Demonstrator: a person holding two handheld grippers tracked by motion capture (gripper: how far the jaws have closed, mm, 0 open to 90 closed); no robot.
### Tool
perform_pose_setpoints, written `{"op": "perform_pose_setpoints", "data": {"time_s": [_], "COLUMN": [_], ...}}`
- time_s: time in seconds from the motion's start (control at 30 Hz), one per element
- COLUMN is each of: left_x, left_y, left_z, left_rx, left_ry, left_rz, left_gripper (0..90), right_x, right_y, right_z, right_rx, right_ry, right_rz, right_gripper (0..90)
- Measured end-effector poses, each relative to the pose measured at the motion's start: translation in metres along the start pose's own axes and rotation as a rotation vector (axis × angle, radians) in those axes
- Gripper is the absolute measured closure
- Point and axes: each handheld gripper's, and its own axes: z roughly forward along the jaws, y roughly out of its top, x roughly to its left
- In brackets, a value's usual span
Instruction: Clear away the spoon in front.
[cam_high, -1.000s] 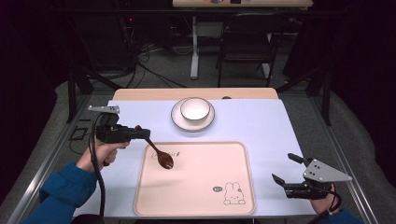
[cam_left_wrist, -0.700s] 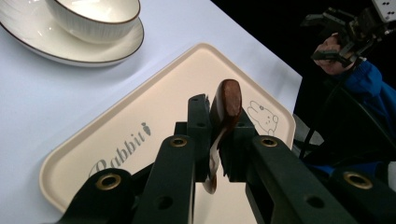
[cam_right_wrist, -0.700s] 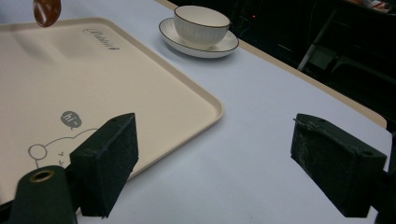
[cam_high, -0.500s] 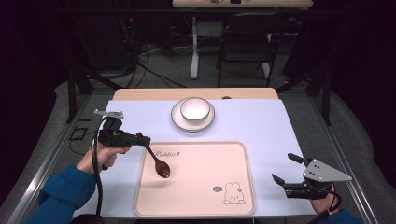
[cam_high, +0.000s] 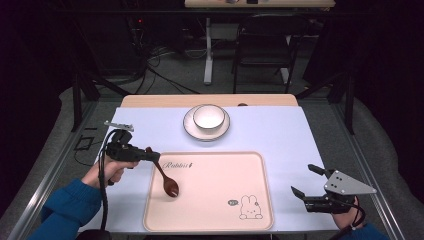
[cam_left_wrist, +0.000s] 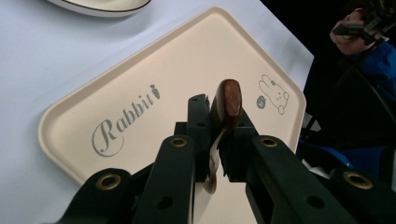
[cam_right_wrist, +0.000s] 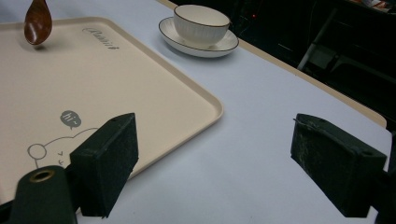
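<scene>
Spoon (cam_high: 166, 177) is pinched by our left tool (cam_high: 150, 155), its bowl low over the beige tray (cam_high: 215, 220). Our right tool (cam_high: 306, 182) rests spread on the desk (cam_high: 280, 135).

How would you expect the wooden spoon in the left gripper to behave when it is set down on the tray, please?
The spoon looks like rigid, glossy wood, so it should stay stiff and is probably light. The left gripper pinches only its thin handle, so it might pivot. On the smooth tray the rounded bowl would probably rock or slide a little.
</scene>
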Motion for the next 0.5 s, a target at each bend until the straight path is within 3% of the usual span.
{"op": "perform_pose_setpoints", "data": {"time_s": [0.23, 0.5], "left_x": [0.005, 0.009], "left_y": [-0.003, -0.005], "left_z": [0.007, 0.012], "left_rx": [0.000, -0.032], "left_ry": [0.019, 0.102], "left_rz": [-0.015, -0.020], "left_gripper": [83.5, 80.5], "right_x": [0.000, 0.000], "right_y": [0.000, 0.000], "right_z": [0.000, 0.001], "right_rx": [0.002, 0.004], "right_ry": [0.001, 0.003], "right_rz": [0.001, 0.000], "right_gripper": [14.1, 14.2]}}
